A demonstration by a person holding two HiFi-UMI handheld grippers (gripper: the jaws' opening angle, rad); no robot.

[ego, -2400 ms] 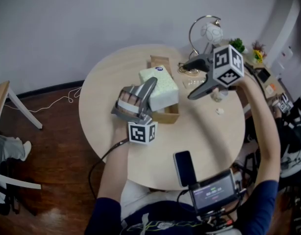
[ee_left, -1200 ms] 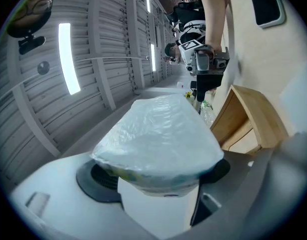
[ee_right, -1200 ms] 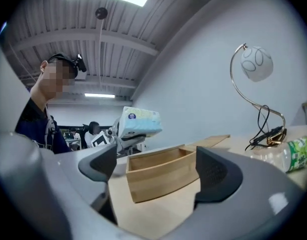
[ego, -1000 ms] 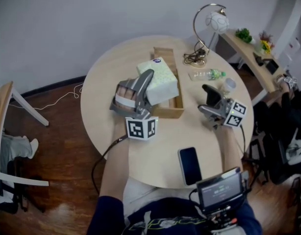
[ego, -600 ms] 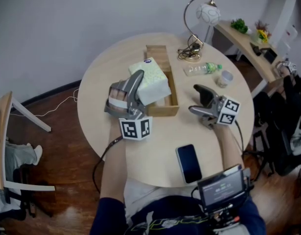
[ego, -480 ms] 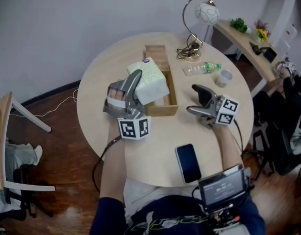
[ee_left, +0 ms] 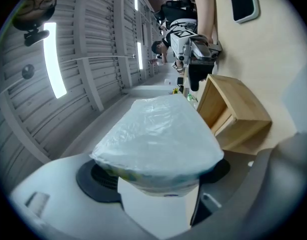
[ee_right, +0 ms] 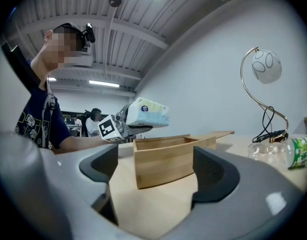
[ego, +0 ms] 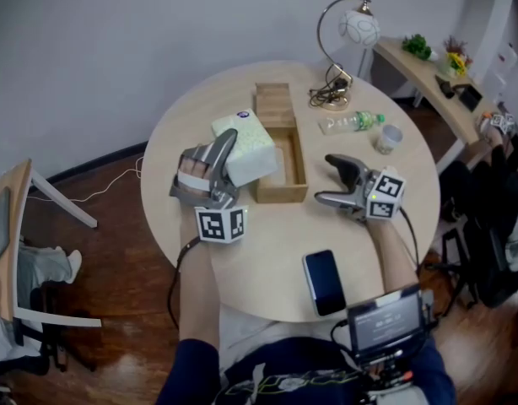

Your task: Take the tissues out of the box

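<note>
The fingers of my left gripper (ee_left: 158, 186) are clamped on the one soft tissue pack in clear plastic wrap (ee_left: 158, 139), white with pale green print. It is held up over the left side of the single open wooden box (ego: 282, 195) on the round bench (ego: 267, 243). The fingers of my right gripper (ee_right: 156, 179) are spread, have just been closing slightly, and hold nothing; the box stands ahead of them.
</note>
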